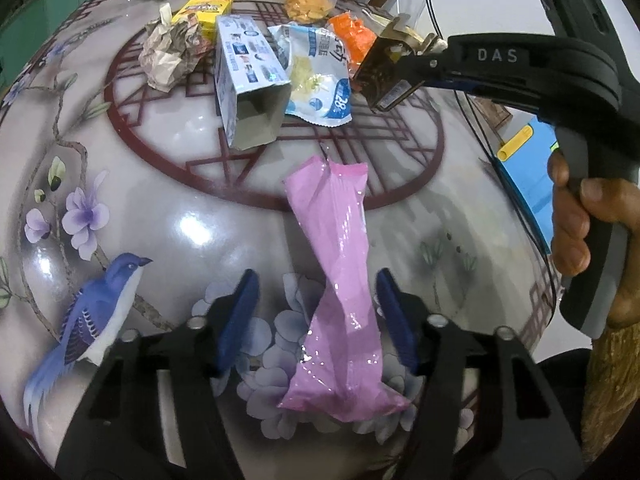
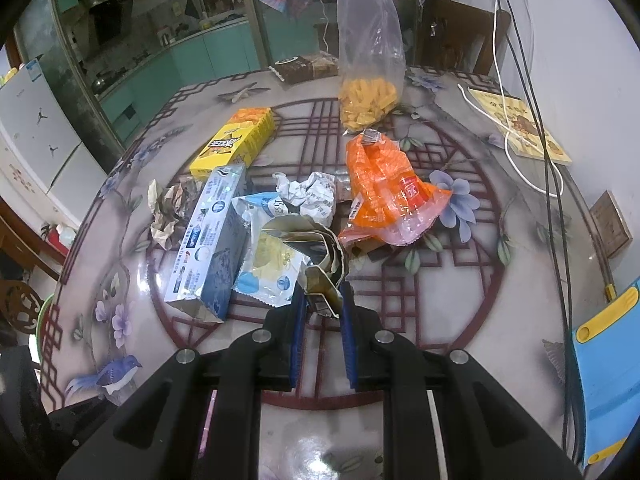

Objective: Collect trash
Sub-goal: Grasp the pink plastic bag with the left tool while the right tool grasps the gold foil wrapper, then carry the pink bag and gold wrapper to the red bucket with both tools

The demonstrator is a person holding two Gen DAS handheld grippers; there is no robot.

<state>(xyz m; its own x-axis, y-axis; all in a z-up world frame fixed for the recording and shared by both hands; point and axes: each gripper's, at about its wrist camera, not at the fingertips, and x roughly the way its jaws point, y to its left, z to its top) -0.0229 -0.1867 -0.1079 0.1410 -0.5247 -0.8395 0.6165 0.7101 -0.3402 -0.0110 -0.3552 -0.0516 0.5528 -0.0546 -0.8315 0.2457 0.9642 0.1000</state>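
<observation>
Glossy floral table (image 2: 472, 312); clear bag of yellow snacks (image 2: 368, 80); picture book (image 2: 520, 128) under white cable (image 2: 516, 160).

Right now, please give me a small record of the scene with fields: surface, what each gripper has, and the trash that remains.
surface: round glossy table printed with flowers and a blue bird
left gripper: open, pink plastic wrapper lies between the fingers, pads not pressing it
right gripper: shut on crumpled gold foil-lined carton piece
remaining trash: blue-white open cardboard box, white-blue snack packet, orange plastic bag, crumpled brown paper, crumpled white paper, yellow box
</observation>
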